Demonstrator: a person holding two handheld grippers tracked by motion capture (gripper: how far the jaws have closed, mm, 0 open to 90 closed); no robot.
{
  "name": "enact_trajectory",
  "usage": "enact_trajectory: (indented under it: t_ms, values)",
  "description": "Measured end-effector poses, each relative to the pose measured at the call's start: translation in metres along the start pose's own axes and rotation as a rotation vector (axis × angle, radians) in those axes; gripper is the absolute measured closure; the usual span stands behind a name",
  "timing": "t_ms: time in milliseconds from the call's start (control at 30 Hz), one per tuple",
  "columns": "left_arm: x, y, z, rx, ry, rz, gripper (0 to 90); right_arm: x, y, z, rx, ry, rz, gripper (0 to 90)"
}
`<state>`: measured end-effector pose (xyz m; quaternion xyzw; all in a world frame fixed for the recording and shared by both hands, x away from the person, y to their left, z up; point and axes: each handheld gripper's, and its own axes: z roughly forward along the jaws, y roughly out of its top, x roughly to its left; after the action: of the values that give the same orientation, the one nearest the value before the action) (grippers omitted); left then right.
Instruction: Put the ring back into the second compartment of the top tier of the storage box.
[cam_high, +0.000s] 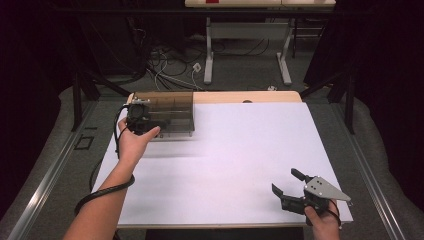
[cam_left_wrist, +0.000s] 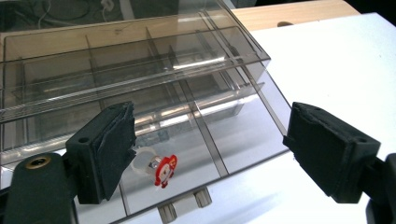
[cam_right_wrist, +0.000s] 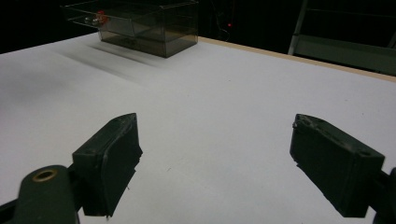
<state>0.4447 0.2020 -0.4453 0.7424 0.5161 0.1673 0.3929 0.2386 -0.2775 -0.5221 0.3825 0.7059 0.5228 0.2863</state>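
Note:
A smoky clear organizer box (cam_high: 172, 110) stands at the table's far left. Its lower drawer (cam_left_wrist: 238, 140) is pulled out toward me. In one front compartment lies a small red-and-white figure charm (cam_left_wrist: 164, 171) on a pale ring. My left gripper (cam_high: 150, 123) hovers over the box front. In the left gripper view this gripper (cam_left_wrist: 210, 128) is open, its pads spread wide above the drawer and touching nothing. My right gripper (cam_high: 284, 180) rests near the front right corner, open and empty (cam_right_wrist: 215, 135). From there the box (cam_right_wrist: 144, 28) and the charm (cam_right_wrist: 99, 18) sit far off.
A white board (cam_high: 240, 150) covers the table, with a wooden strip (cam_high: 250, 96) along its back edge. Behind the table are cables on the floor (cam_high: 170, 70) and another table's white legs (cam_high: 208, 55). Dark curtains close both sides.

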Motion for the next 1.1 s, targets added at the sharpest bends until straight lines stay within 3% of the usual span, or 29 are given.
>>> enact_trajectory:
  t_ms: [400,733,1100]
  values:
    - [-0.008,-0.009,-0.008,-0.007,-0.029,0.042,0.5,-0.001,0.0,0.0,-0.003,0.0,0.001,14.9]
    - [-0.02,-0.02,-0.021,-0.032,-0.073,0.063,0.5,0.0,0.0,0.0,-0.003,0.001,0.0,14.9]
    - [-0.034,-0.046,-0.041,-0.053,-0.123,0.108,0.5,0.0,0.0,0.0,-0.001,0.0,-0.001,14.9]
